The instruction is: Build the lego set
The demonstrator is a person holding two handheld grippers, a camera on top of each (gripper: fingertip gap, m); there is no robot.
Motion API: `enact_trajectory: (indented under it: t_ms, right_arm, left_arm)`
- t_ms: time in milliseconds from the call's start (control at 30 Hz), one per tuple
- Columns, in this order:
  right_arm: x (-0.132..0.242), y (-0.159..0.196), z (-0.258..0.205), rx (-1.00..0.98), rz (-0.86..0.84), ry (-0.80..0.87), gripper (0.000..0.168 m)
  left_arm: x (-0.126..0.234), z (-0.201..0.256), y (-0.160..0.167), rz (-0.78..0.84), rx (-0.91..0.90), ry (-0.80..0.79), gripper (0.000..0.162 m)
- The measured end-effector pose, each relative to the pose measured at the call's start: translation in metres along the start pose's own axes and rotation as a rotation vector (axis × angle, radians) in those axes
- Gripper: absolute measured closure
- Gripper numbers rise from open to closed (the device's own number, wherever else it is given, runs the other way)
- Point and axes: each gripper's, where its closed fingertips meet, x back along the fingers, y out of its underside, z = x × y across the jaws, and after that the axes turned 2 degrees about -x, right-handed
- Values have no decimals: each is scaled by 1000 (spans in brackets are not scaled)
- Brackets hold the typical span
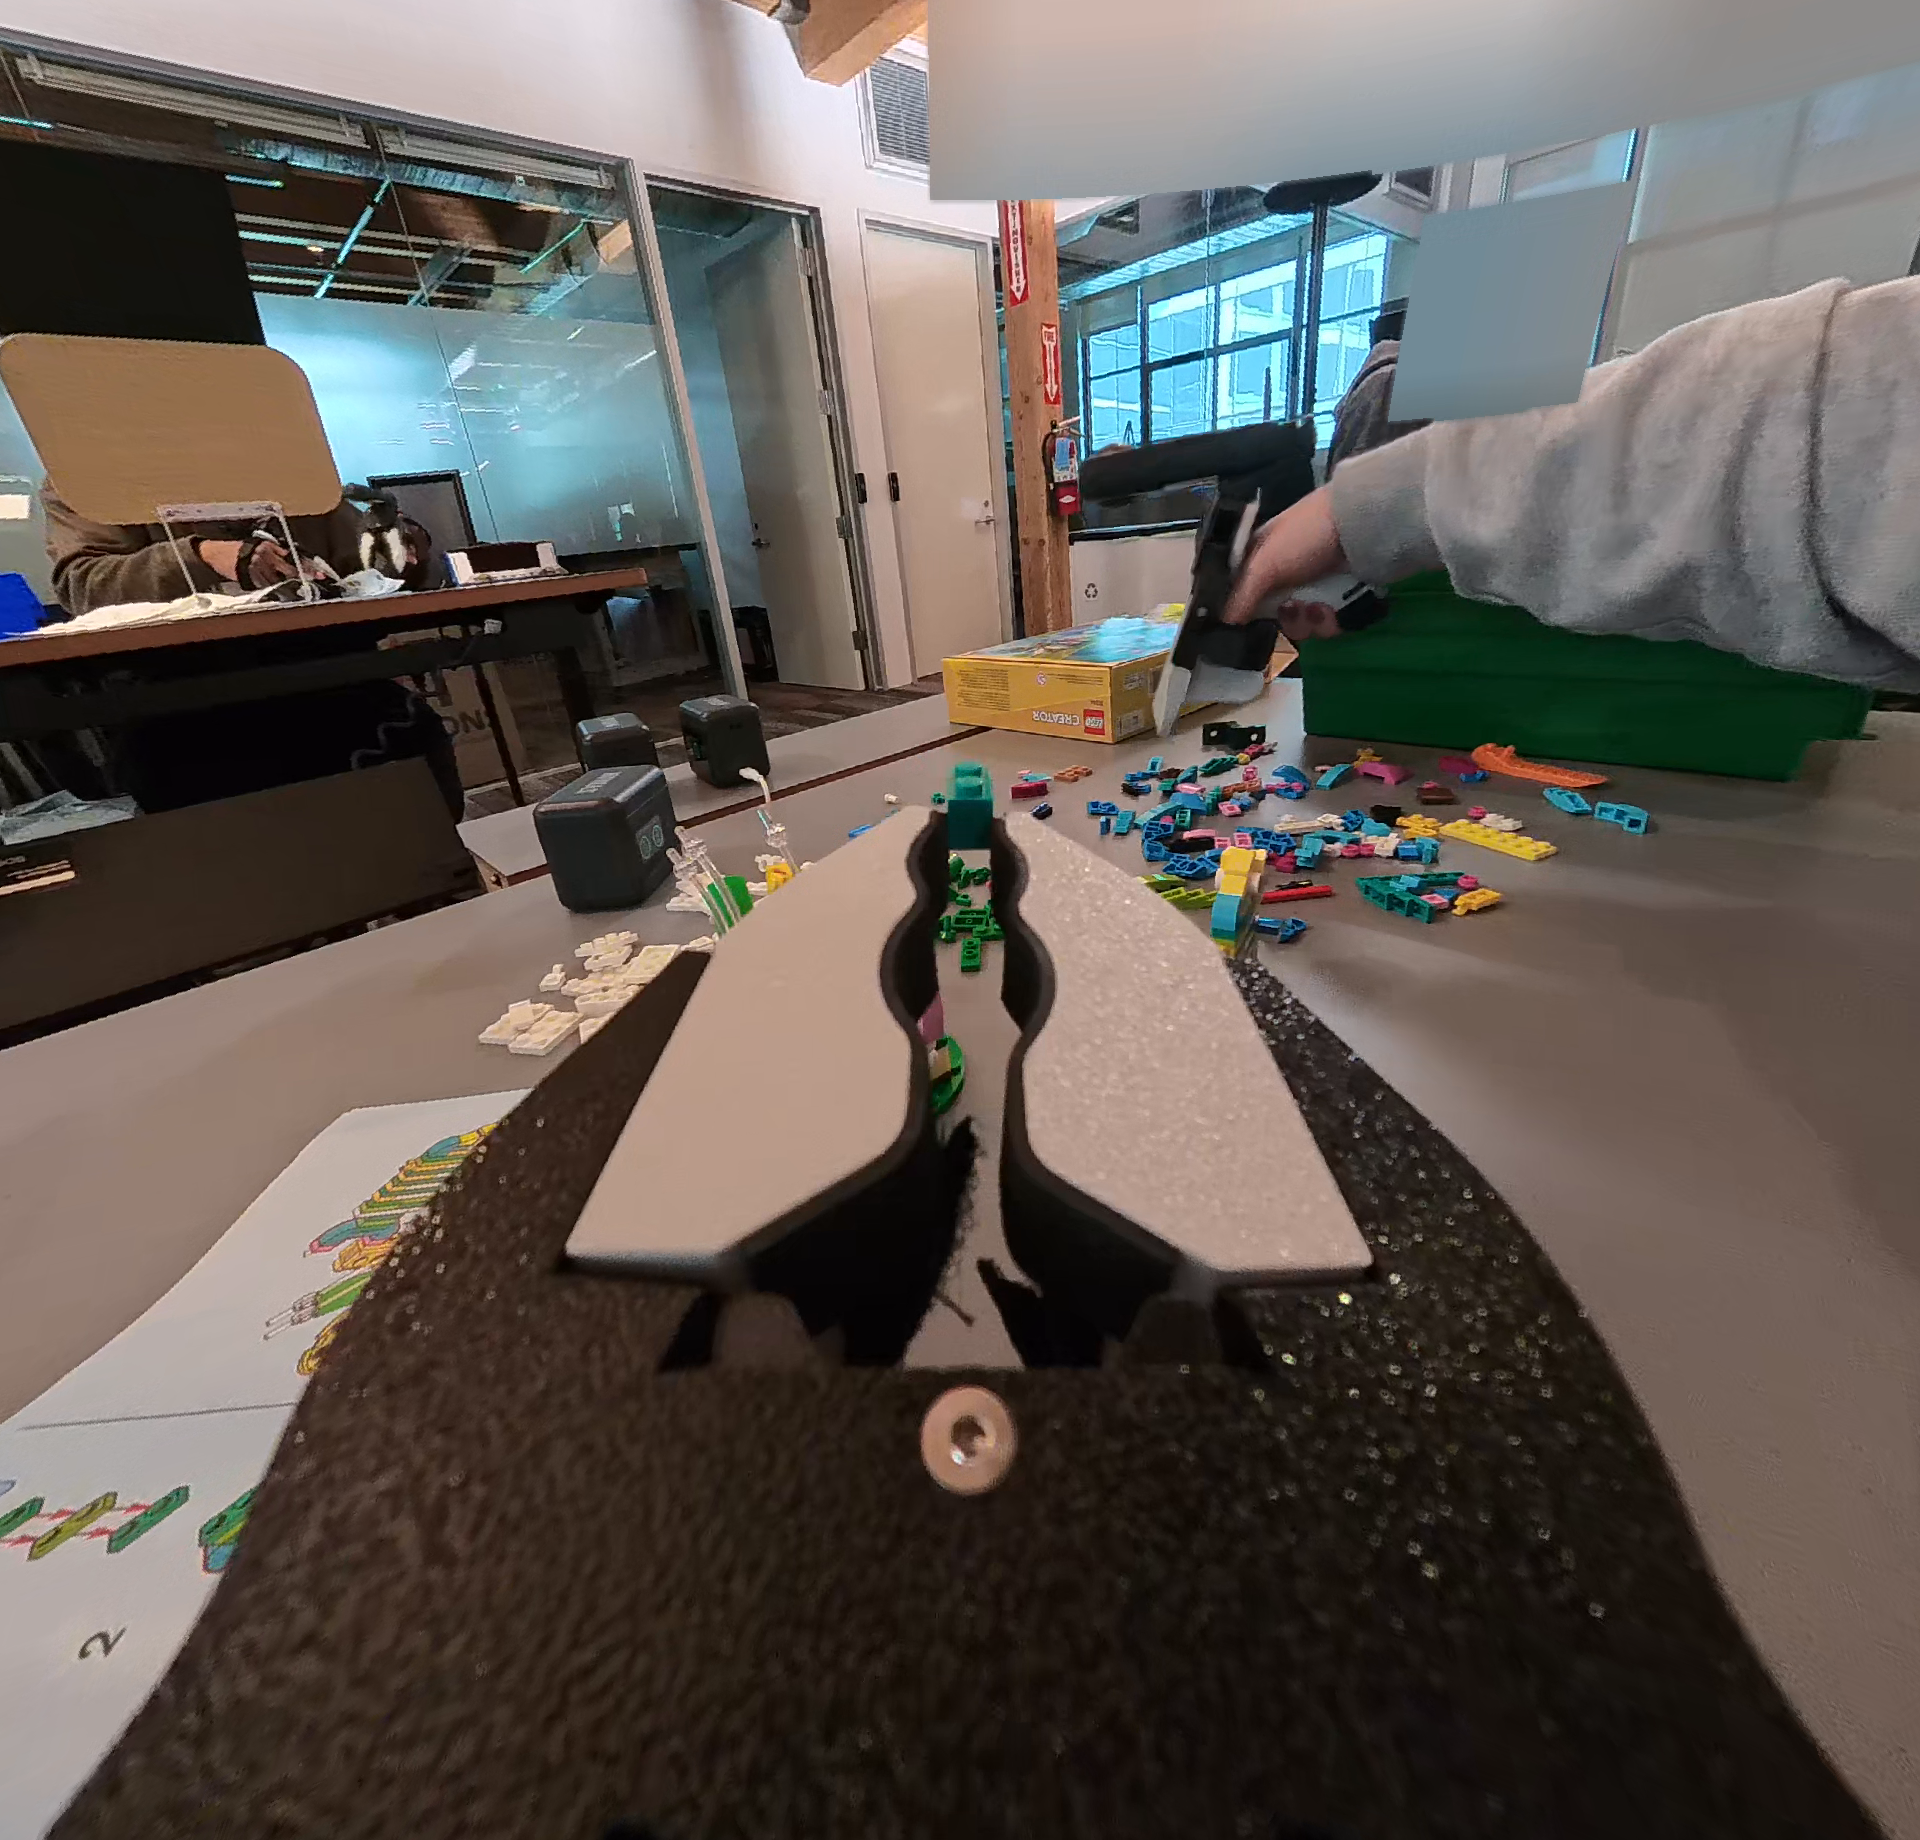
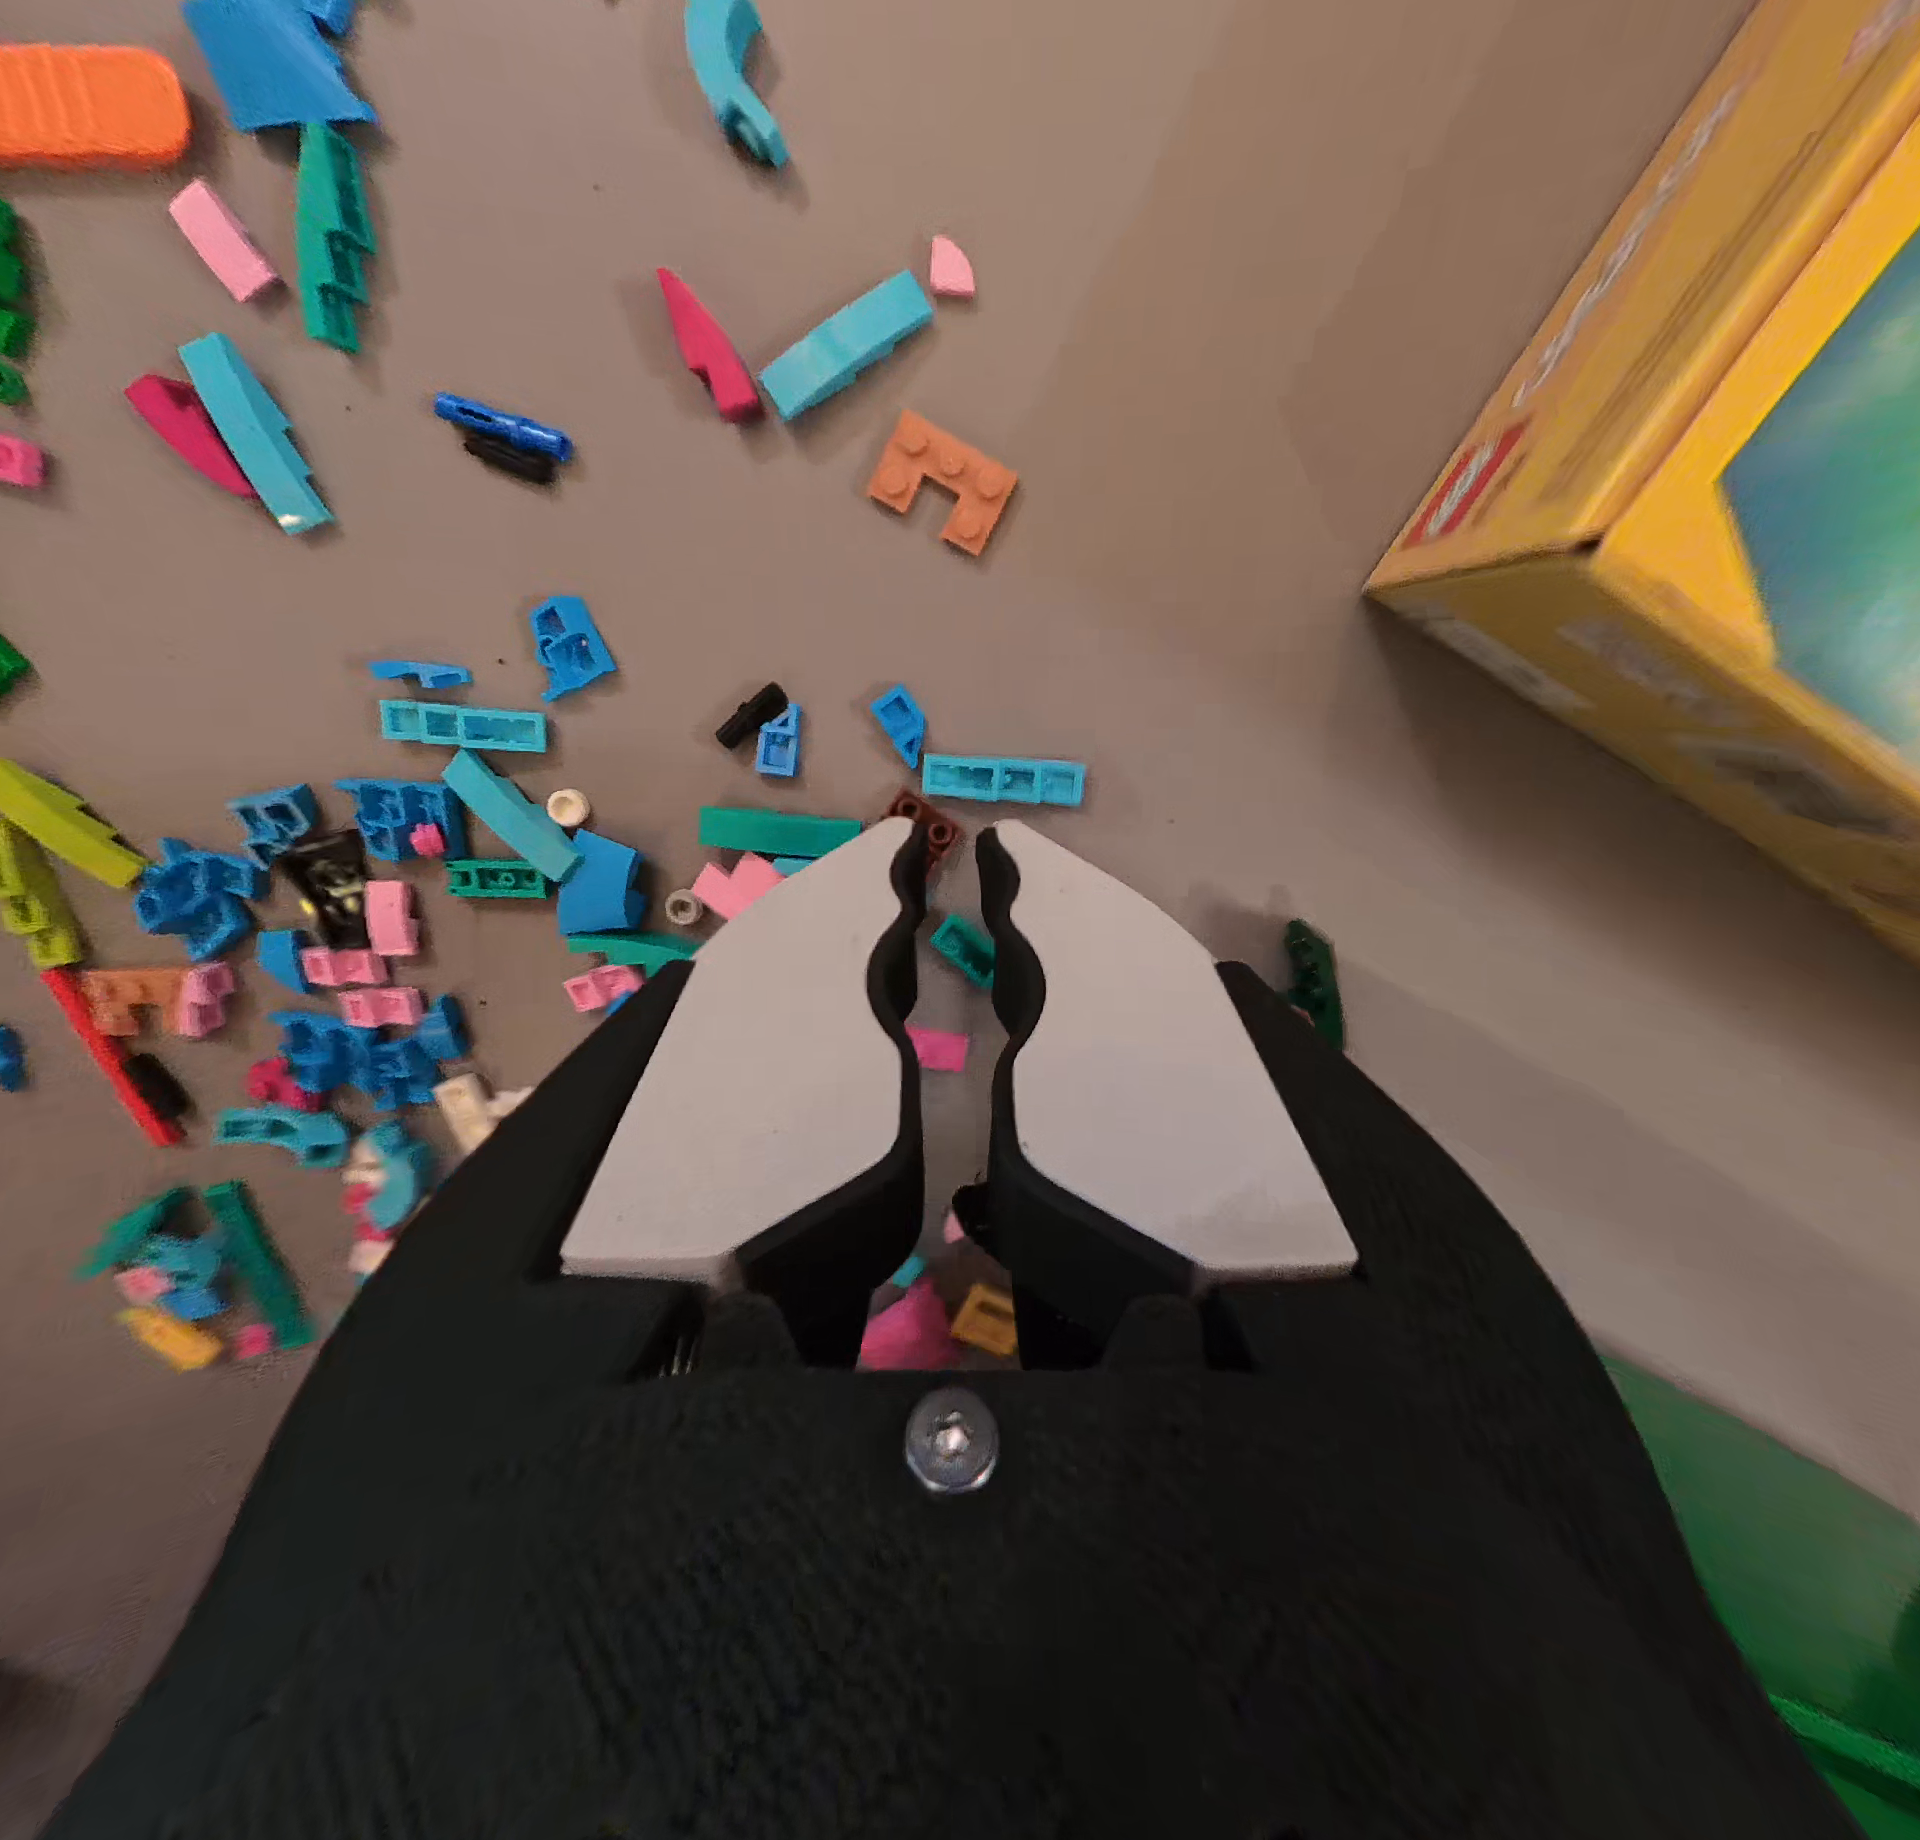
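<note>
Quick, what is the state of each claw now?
Left claw: shut on a teal brick assembly.
Right claw: open, holding nothing, over a small brown piece.

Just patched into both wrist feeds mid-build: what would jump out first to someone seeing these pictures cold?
First, the scatter of loose bricks in blue, teal and pink across the grey table, with the yellow set box at its right edge. The right gripper points down with a small brown piece at its fingertips. The left gripper grips a teal brick assembly at its fingertips above the table.
</note>
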Motion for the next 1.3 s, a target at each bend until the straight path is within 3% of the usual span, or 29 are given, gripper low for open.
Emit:
enact_trajectory:
  t_ms: [133, 267, 467, 667, 1300]
  right_arm:
    - [7, 3, -11, 190, 26, 45, 164]
    - [10, 20, -20, 297, -50, 13, 161]
    - [16, 50, -29, 806, -122, 31, 160]
    - [22, 88, -27, 799, -315, -26, 155]
    - [5, 87, -49, 840, -182, -67, 156]
  left_arm:
    - [0, 0, -1, 7, 6, -1, 155]
    - [0, 0, 0, 4, 6, 1, 155]
    - [1, -1, -2, 9, -1, -10, 155]
    - [1, -1, -1, 9, 3, -6, 155]
    - [1, -1, -1, 7, 20, -1, 155]
